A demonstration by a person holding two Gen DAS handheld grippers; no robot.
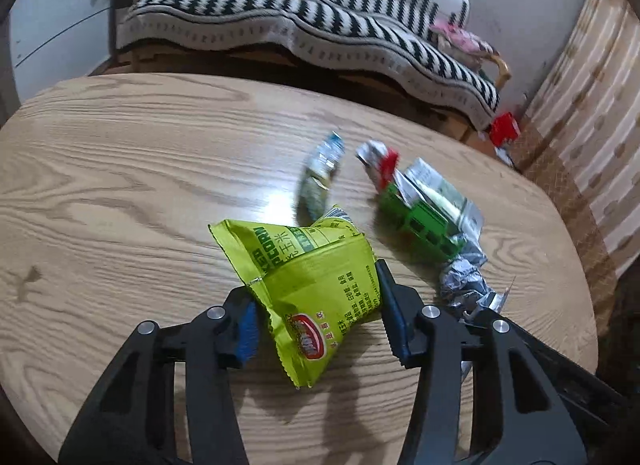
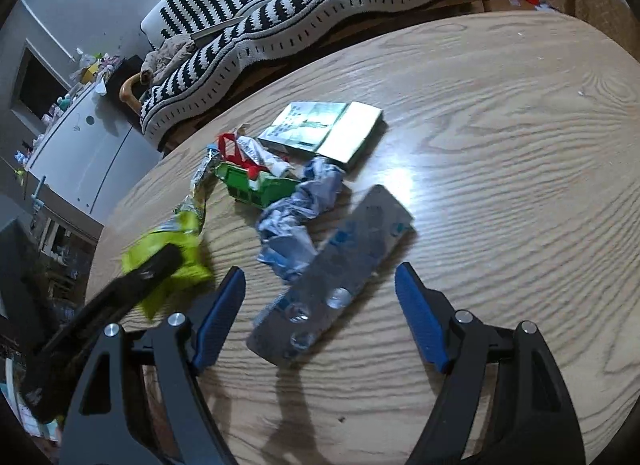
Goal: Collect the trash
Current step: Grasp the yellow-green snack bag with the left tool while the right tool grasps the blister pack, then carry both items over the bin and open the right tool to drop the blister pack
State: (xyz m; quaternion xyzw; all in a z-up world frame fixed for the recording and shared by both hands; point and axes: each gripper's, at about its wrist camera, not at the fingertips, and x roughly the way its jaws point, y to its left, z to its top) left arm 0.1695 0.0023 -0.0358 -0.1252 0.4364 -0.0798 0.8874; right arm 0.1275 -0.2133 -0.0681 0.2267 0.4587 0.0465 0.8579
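A lime-green popcorn bag (image 1: 316, 265) stands tilted on the wooden table (image 1: 120, 185), and my left gripper (image 1: 316, 289) is shut on it, one blue pad against each side edge. In the right wrist view the same bag (image 2: 188, 261) shows at the left under the left gripper's black finger. My right gripper (image 2: 320, 269) is open, its fingers on either side of a silver pill blister pack (image 2: 336, 281) that lies flat on the table (image 2: 500, 185); neither pad touches it.
More litter lies beyond: a crumpled blue-white wrapper (image 2: 296, 217), a green carton (image 2: 260, 185), a red-and-silver wrapper (image 2: 240, 149), a flat printed box (image 2: 324, 129) and a small foil packet (image 1: 320, 169). A sofa with a striped blanket (image 1: 320, 25) stands behind the table.
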